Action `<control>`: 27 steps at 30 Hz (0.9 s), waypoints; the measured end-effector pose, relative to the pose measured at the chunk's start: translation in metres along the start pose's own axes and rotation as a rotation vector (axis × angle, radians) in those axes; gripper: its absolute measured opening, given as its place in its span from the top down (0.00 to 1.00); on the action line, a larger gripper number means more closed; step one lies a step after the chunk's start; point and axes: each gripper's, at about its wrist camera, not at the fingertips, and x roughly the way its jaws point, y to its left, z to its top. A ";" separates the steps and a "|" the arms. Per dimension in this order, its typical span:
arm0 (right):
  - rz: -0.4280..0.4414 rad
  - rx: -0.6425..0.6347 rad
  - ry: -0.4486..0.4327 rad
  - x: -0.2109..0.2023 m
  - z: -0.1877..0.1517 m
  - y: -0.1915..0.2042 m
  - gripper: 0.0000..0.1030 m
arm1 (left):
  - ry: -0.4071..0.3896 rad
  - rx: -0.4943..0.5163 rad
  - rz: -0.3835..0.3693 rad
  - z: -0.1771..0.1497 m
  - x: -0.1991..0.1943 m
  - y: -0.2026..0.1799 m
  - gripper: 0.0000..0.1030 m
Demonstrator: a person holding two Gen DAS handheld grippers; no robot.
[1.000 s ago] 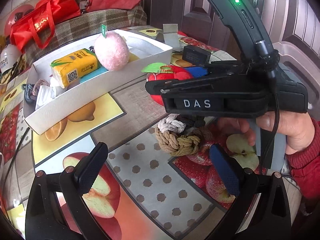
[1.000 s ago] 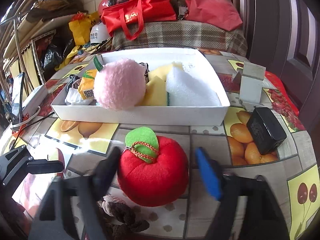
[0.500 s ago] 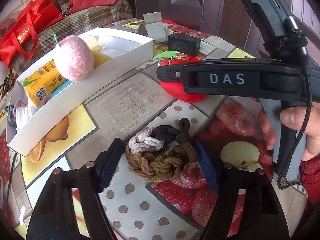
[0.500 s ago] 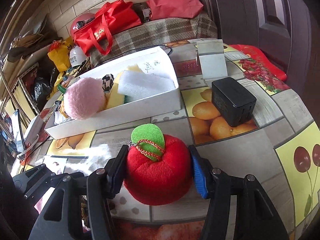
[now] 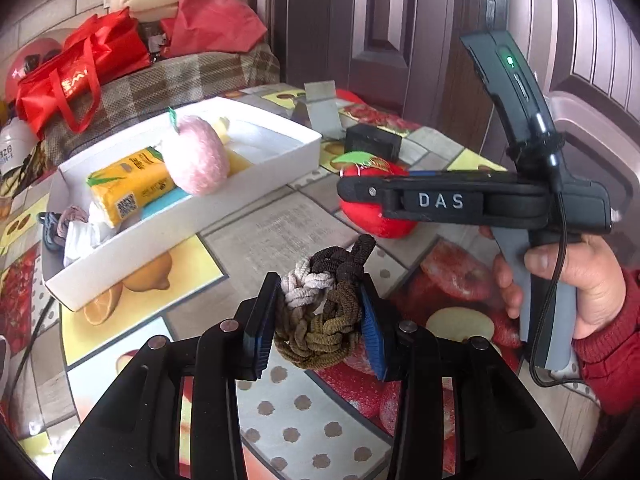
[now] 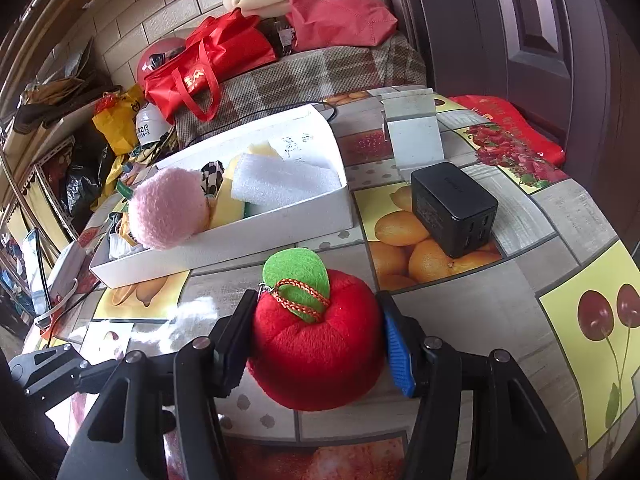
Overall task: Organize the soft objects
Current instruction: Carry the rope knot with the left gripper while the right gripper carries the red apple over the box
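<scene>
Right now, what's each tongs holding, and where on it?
Left tongs, just closed: braided hair-tie bundle, pinched across its sides. Right tongs: red plush apple, clamped at its sides.

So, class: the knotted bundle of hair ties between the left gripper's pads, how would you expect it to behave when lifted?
The bundle of hair ties looks soft: the left gripper, whose jaws have just been closing, squeezes it between its pads. Probably floppy, since a dark loop sticks out loose at the top. Likely light and grippy, not slippery, being ribbed fabric elastic.

Plush apple (image 6: 316, 344) between my right gripper's pads, box (image 6: 224, 248) behind it, charger (image 6: 452, 208) right of box, hair ties (image 5: 320, 312) between my left pads
</scene>
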 end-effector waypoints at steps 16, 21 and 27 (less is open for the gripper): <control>-0.001 -0.039 -0.164 -0.018 0.014 0.018 0.43 | -0.227 -0.118 0.249 0.045 -0.033 0.059 0.63; -0.006 -0.068 -0.196 -0.016 0.032 0.029 0.43 | -0.237 -0.188 0.326 0.057 -0.026 0.095 0.63; 0.006 -0.105 -0.198 -0.003 0.069 0.043 0.43 | -0.218 -0.283 0.363 0.071 -0.008 0.142 0.63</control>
